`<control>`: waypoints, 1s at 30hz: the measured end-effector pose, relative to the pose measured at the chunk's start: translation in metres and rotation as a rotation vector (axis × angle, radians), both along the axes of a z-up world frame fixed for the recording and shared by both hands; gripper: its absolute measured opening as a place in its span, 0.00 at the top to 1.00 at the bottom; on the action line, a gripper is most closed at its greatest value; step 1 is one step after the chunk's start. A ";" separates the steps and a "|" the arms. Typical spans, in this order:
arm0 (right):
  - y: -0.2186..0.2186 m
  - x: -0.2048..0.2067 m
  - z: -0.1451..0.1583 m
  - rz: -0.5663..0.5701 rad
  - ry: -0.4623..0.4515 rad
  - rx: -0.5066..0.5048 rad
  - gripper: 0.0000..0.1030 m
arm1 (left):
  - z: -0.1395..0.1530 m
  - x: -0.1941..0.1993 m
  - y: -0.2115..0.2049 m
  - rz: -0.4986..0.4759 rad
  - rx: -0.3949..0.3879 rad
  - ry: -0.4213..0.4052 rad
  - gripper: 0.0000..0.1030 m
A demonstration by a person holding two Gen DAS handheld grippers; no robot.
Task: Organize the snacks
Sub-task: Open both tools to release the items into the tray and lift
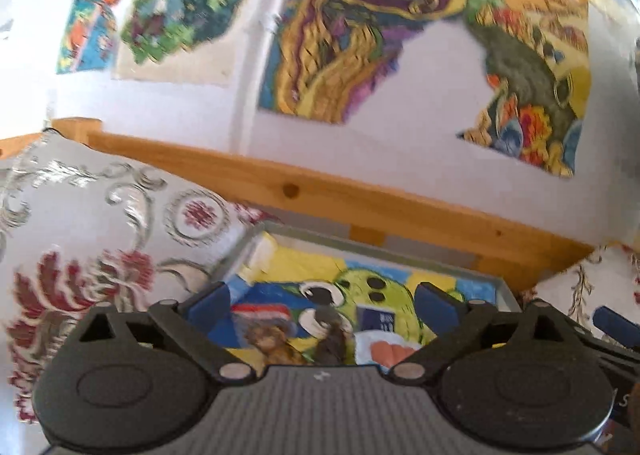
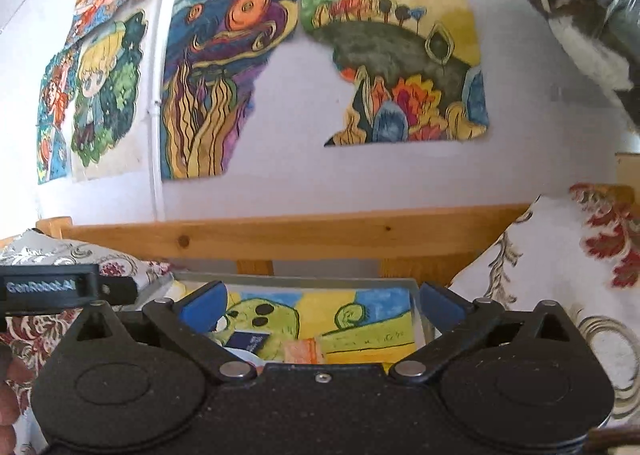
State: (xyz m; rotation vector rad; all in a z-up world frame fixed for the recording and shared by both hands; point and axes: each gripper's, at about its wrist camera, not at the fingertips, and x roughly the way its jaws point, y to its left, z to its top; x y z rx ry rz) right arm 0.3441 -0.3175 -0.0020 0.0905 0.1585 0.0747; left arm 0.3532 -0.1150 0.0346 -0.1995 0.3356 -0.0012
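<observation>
A shallow grey tray [image 1: 360, 242] with a painted green-creature base lies on a bench seat. In it sit a dark blue packet [image 1: 378, 321], an orange-pink packet [image 1: 394, 353] and brown snack pieces [image 1: 276, 343]. My left gripper [image 1: 322, 305] hovers over the tray's near side, open, with nothing between its blue pads [image 1: 208, 303]. The right wrist view shows the same tray [image 2: 424, 311], the dark blue packet [image 2: 250, 341] and the orange packet [image 2: 304, 351]. My right gripper [image 2: 322, 305] is open and empty above them. The left gripper's body [image 2: 60, 289] shows at the left edge.
Patterned white and red cushions [image 1: 100, 239] [image 2: 560, 275] flank the tray on both sides. A wooden back rail [image 2: 300, 231] runs behind it, under a white wall with colourful paintings [image 2: 224, 75]. A hand [image 2: 8, 395] shows at the lower left.
</observation>
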 end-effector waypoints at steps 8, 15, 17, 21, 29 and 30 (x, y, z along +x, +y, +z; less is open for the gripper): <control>0.006 -0.047 0.027 -0.002 -0.021 0.003 0.01 | 0.025 -0.044 0.025 0.050 -0.030 -0.034 0.01; 0.019 -0.100 0.040 0.005 -0.036 -0.010 0.01 | 0.034 -0.092 0.045 0.074 -0.028 -0.041 0.01; 0.021 -0.115 0.040 0.006 -0.040 -0.015 0.01 | 0.032 -0.106 0.049 0.081 -0.018 -0.037 0.01; 0.024 -0.144 0.035 0.003 -0.030 -0.021 0.01 | 0.029 -0.132 0.056 0.096 0.001 -0.027 0.01; 0.018 -0.195 0.019 -0.040 0.014 -0.005 0.01 | 0.017 -0.182 0.065 0.099 0.017 0.002 0.01; 0.018 -0.200 0.017 -0.045 0.020 0.000 0.01 | 0.015 -0.187 0.066 0.097 0.021 0.008 0.01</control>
